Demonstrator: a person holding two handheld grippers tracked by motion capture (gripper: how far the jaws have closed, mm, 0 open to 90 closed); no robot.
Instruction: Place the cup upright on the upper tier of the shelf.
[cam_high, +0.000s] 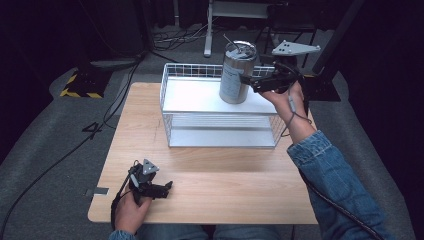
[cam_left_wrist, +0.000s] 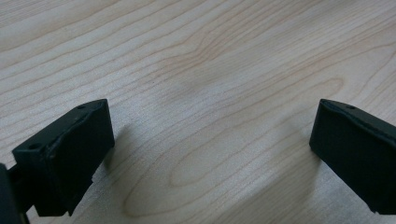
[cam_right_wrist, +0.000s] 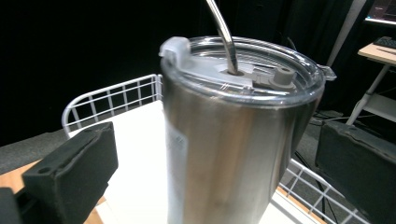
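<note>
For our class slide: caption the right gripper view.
Open right tool flanks a steel tumbler with clear lid and metal straw.

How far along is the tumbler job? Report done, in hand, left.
Done: the steel tumbler, lid on, stands on the wire rack, on its white top shelf. In hand: the right gripper has its jaws open either side of the tumbler, not clamping it. Left: probably to close and lift, or to back away; I cannot tell which. The left gripper rests open on the table.
</note>
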